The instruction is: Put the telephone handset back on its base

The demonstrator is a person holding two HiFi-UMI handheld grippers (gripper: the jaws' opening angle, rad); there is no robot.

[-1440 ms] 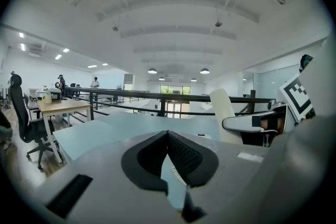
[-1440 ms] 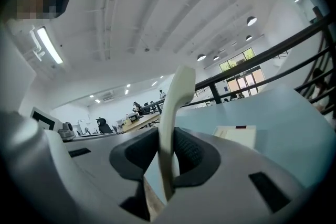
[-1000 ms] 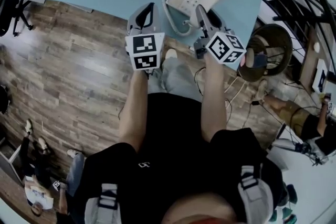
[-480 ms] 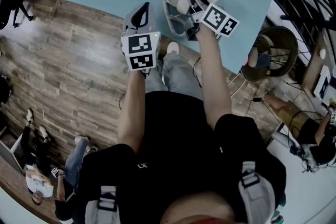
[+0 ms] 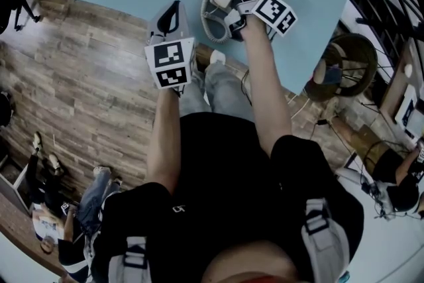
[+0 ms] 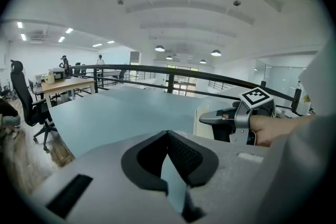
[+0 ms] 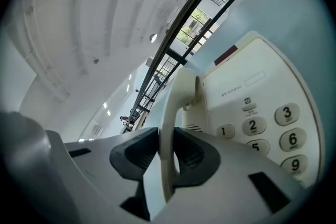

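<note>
Six keys point(image 7: 252, 126), 1, 2, 3, 5, 6, 9, show on the base point(image 7: 247, 60), lower right. The right gripper point(image 7: 167, 139) clamps the handset point(image 7: 178, 94); the left gripper point(image 6: 168, 136) is closed, empty.

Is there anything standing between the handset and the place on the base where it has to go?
Nothing visible does. The right hand-held gripper holds the handset at the base, next to the keypad. The coiled cord lies at the base's near side, apparently out of the path.
</note>
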